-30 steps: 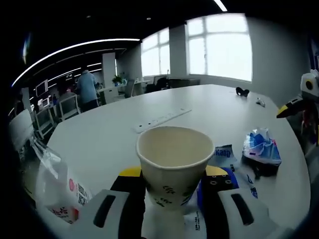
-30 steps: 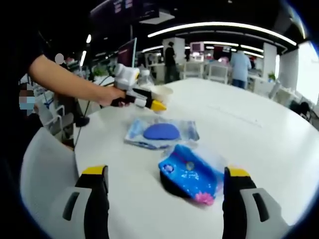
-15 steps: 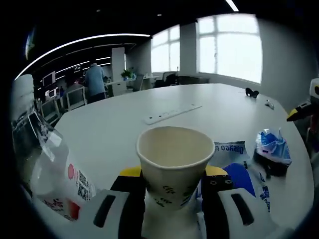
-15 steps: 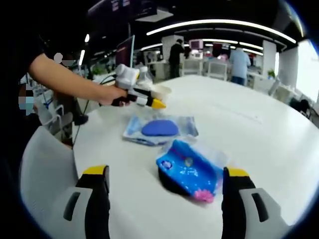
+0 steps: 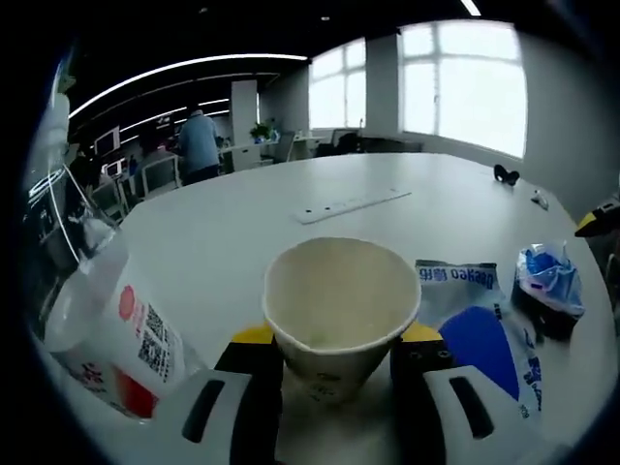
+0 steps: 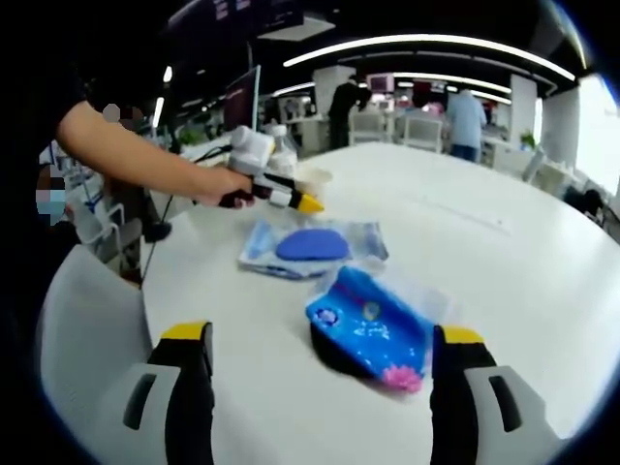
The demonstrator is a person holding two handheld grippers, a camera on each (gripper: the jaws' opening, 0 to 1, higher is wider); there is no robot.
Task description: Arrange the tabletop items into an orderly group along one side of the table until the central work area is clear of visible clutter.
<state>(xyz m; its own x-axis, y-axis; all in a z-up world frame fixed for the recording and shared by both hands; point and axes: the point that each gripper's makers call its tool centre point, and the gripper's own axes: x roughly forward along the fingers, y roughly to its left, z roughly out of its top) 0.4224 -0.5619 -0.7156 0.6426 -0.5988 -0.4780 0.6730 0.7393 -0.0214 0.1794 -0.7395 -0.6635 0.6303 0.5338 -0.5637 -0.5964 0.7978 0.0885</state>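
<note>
My left gripper (image 5: 334, 373) is shut on a cream paper cup (image 5: 341, 315) with green print, held low over the white table (image 5: 242, 232). In the right gripper view the same left gripper (image 6: 276, 196) and its cup (image 6: 312, 179) are at the table's far left, in a person's hand. A clear plastic bottle (image 5: 102, 325) with a red and white label leans at the left. A flat clear packet with a blue patch (image 5: 480, 339) (image 6: 312, 247) lies beside the cup. A blue crumpled wrapper (image 6: 373, 329) (image 5: 550, 286) lies between my right gripper's (image 6: 320, 387) open jaws.
A long white power strip (image 5: 354, 203) lies across the table's far middle. Small dark objects (image 5: 504, 175) sit near the far edge. Desks, chairs and people stand in the office beyond. A white chair back (image 6: 87, 339) is close at the table's near left edge.
The left gripper has lowered and tilted with the cup, so the bottle looms larger at its left. The right gripper has barely moved.
</note>
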